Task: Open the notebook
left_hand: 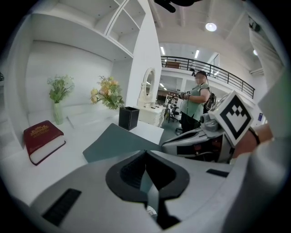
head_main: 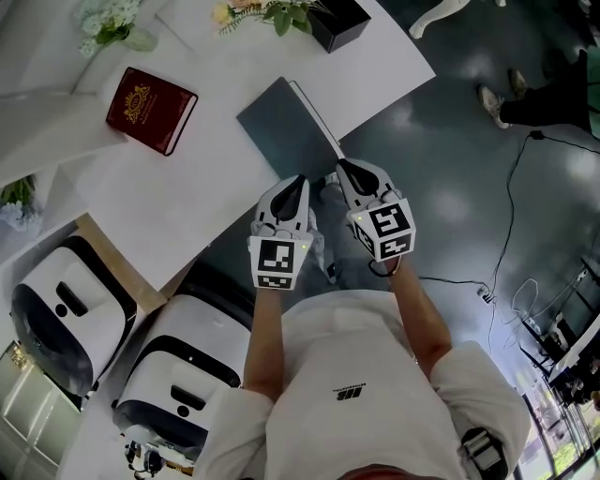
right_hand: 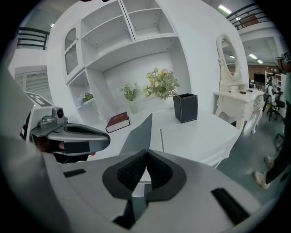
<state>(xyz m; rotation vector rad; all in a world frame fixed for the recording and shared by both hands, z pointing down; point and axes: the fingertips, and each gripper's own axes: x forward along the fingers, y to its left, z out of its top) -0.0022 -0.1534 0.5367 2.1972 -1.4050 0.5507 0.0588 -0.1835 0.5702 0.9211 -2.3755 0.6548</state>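
A closed dark grey notebook (head_main: 281, 127) lies flat on the white table (head_main: 187, 197), close to its near edge. It also shows in the left gripper view (left_hand: 120, 141) and in the right gripper view (right_hand: 136, 134). My left gripper (head_main: 300, 178) (left_hand: 146, 154) hovers just short of the notebook's near corner, jaws shut and empty. Beside it, my right gripper (head_main: 341, 165) (right_hand: 146, 152) is also shut on nothing, at the table's edge to the right of that corner. Neither touches the notebook.
A red book (head_main: 150, 109) lies left of the notebook. A black box (head_main: 337, 21) and vases of flowers (head_main: 108, 23) stand at the back. Two white machines (head_main: 66, 300) sit on the floor lower left. Cables (head_main: 511, 244) run across the floor right. A person (left_hand: 196, 102) stands far off.
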